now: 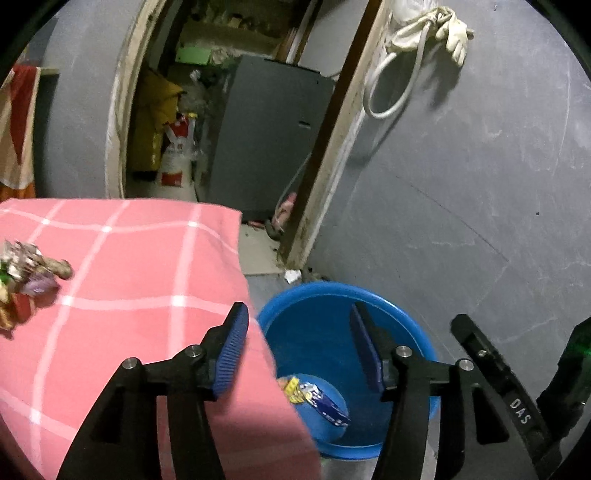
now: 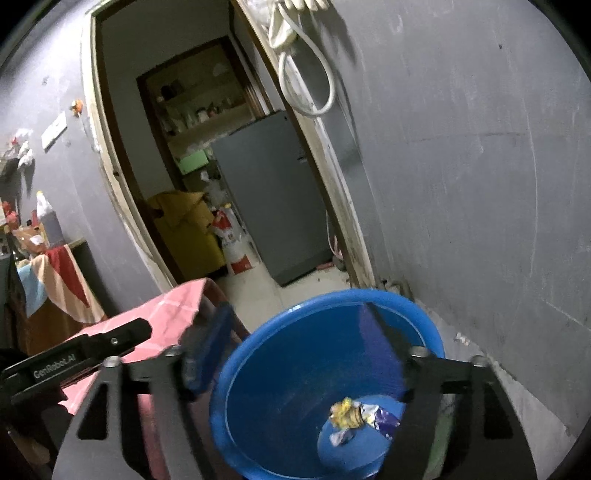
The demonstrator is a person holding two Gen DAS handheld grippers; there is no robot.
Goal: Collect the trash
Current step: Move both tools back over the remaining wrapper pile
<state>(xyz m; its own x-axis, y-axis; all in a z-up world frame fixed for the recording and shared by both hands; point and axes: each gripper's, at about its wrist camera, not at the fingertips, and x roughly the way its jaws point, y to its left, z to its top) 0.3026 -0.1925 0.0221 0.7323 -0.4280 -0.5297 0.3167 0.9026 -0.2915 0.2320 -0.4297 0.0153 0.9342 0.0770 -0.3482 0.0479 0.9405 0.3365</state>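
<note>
A blue plastic bucket (image 1: 369, 295) stands on the floor beside the table; a crumpled yellow and blue wrapper (image 1: 317, 398) lies at its bottom, also in the right wrist view (image 2: 354, 415). My left gripper (image 1: 297, 350) is open and empty above the table edge and the bucket. My right gripper (image 2: 295, 354) is open and empty over the bucket (image 2: 332, 299). A pile of crumpled wrappers (image 1: 26, 273) lies on the pink checked tablecloth (image 1: 140, 280) at the far left. The right gripper's body (image 1: 495, 373) shows at the lower right of the left wrist view.
A grey wall (image 1: 461, 184) stands right behind the bucket. A doorway (image 1: 229, 140) leads to a room with a grey fridge (image 2: 273, 199) and bags. A white hose and glove (image 1: 424, 33) hang on the wall. A cluttered cabinet (image 2: 44, 258) stands left.
</note>
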